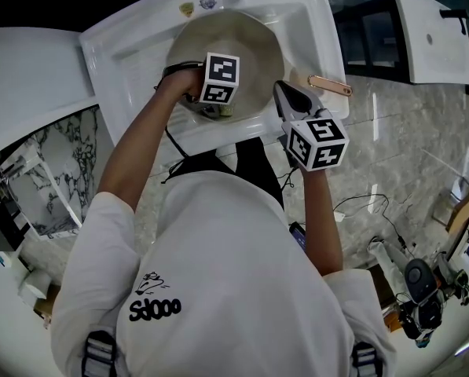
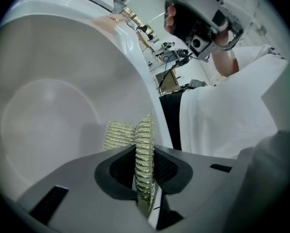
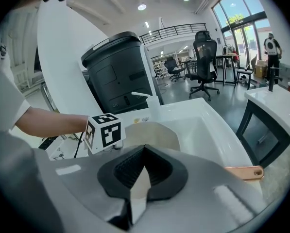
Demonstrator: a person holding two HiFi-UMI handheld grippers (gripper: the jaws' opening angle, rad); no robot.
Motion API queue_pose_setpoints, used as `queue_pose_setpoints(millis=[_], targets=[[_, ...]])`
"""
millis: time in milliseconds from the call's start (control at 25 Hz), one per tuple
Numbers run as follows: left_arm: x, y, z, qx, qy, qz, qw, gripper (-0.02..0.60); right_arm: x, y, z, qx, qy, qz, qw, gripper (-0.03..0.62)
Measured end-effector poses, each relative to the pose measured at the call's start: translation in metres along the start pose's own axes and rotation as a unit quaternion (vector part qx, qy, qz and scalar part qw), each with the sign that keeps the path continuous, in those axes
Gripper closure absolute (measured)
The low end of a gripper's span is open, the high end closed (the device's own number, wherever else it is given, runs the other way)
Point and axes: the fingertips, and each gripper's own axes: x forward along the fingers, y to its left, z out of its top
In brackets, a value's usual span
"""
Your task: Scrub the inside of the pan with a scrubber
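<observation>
Left gripper (image 2: 145, 152): pinching the scrubber (image 2: 119, 136), low inside the pan (image 2: 47, 106).
Right gripper (image 3: 143, 154): clamped, I judge, on the pan rim near the handle (image 3: 245, 172).
Pan: in the sink (image 1: 316, 30).
Technique: I'd press the scrubber flat, circle outward and hold the rim steady.

Scrubber (image 2: 118, 136) in pan (image 1: 238, 36) in sink (image 1: 314, 23)

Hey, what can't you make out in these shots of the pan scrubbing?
- Where the scrubber meets the pan: head view, the left gripper's cube covers it; left gripper view, its tongs do.
- Pan handle: right gripper view, the right gripper's body hides all but its end.
- Gear on the floor: head view, too small to name.
</observation>
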Motion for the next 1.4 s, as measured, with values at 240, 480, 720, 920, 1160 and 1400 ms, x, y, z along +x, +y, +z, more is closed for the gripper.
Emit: queue_pose_setpoints(millis=[240,480,720,920,1160,1400], targets=[[0.005,0.034,-0.009,-0.024,0.022,0.069,0.9971,0.515,0.001,0.0,-0.002,0.002,0.005,0.004,1.0,0.586],[-0.001,0.066,-0.014,-0.024,0.027,0.148,0.9883,0.515,0.002,-0.002,-0.006,0.007,0.01,0.005,1.0,0.586],[-0.02,0.082,-0.015,-0.027,0.008,0.184,0.9825,0.517,0.006,-0.003,-0.004,0.009,0.012,0.008,1.0,0.585],[-0.047,0.106,-0.012,-0.054,-0.044,0.228,0.9711,0.517,0.01,-0.002,-0.001,0.007,0.015,0.01,1.0,0.585],[-0.08,0.133,-0.008,-0.099,-0.084,0.323,0.9375,0.517,0.012,-0.001,0.001,0.004,0.019,0.011,1.0,0.585],[-0.112,0.168,-0.008,-0.128,-0.088,0.437,0.886,0.515,0.011,-0.002,0.003,-0.006,0.027,0.02,0.999,0.586]])
